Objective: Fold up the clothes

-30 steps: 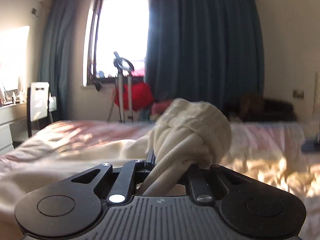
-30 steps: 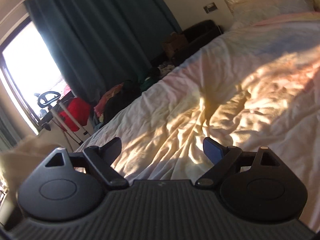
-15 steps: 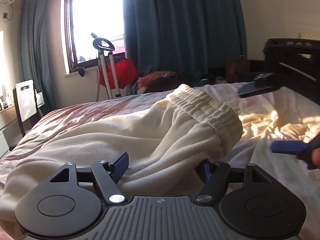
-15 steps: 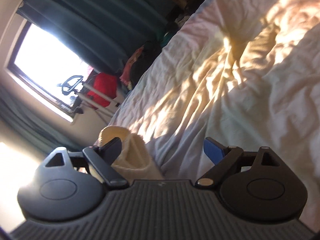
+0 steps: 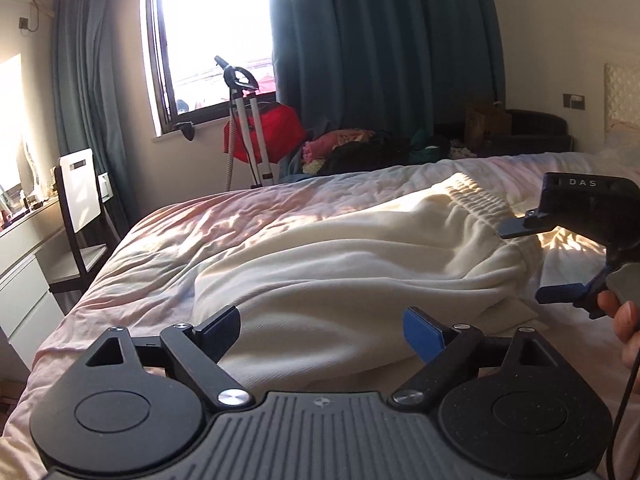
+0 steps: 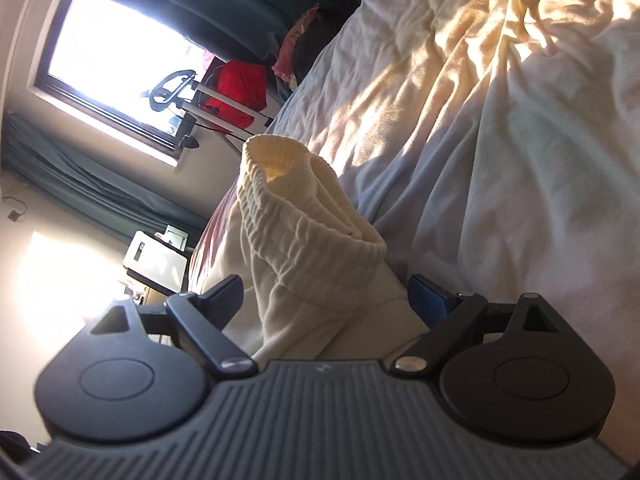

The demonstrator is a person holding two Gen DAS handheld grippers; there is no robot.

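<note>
across the frame's middle, ribbed cream trousers (image 5: pixel 360 264) slump on a wrinkled bedsheet (image 5: pixel 248 216); left gripper (image 5: pixel 320 330), jaws just opening, and right gripper (image 5: pixel 532 264), marked "das", gape unclenched.

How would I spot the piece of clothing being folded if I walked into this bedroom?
Look at the bed that fills the room, below the window and dark curtains. Sprawled across its pale, wrinkled sheet is the cream garment, a soft, thick knit. Its ribbed, gathered elastic band and warmer cream colour set it apart from the thin bedding around it.
</note>
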